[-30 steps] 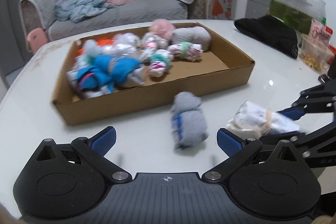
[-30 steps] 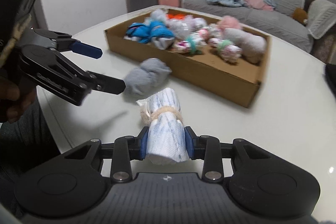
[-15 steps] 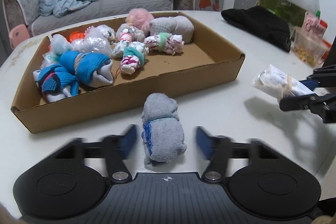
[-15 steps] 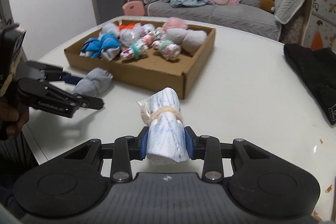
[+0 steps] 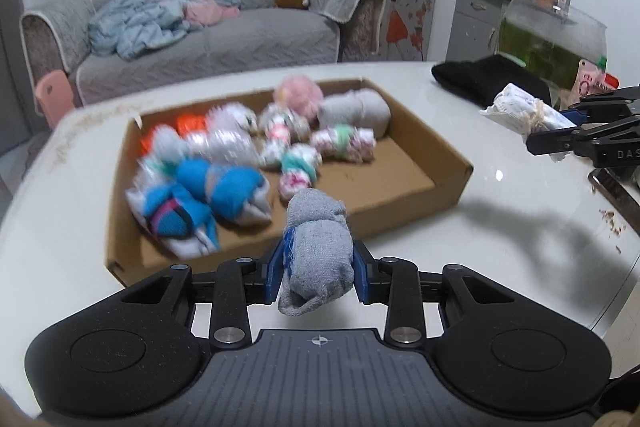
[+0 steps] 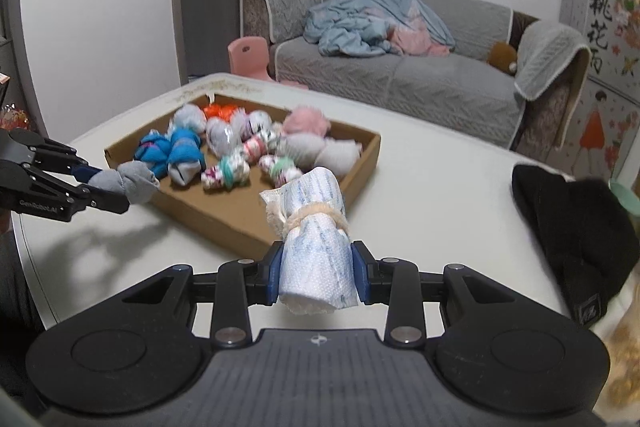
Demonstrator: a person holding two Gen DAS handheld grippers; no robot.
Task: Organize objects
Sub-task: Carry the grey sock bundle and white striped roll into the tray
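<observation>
A grey rolled sock bundle (image 5: 318, 251) is clamped between the blue-padded fingers (image 5: 274, 269) of the left gripper (image 5: 318, 273) and is held clear of the white tabletop (image 5: 500, 227), just in front of the near wall of the cardboard box (image 5: 400, 205). A white-and-blue sock roll (image 6: 314, 247), tied round its middle with a pale band, is gripped by the right gripper (image 6: 318, 277), with its fingers (image 6: 360, 275) pressed against both sides of the roll. In the right wrist view the roll is seen raised above the tabletop at the box's corner, with the left gripper at 9 o'clock. Many bundled socks are seen inside the box: blue ones (image 5: 224, 193) at its 8 o'clock end, a pink fluffy one (image 5: 300, 95) at 12 o'clock, a large grey one (image 5: 356, 111) beside it. A black cloth (image 6: 576, 235) lies on the tabletop at 3 o'clock of the box.
</observation>
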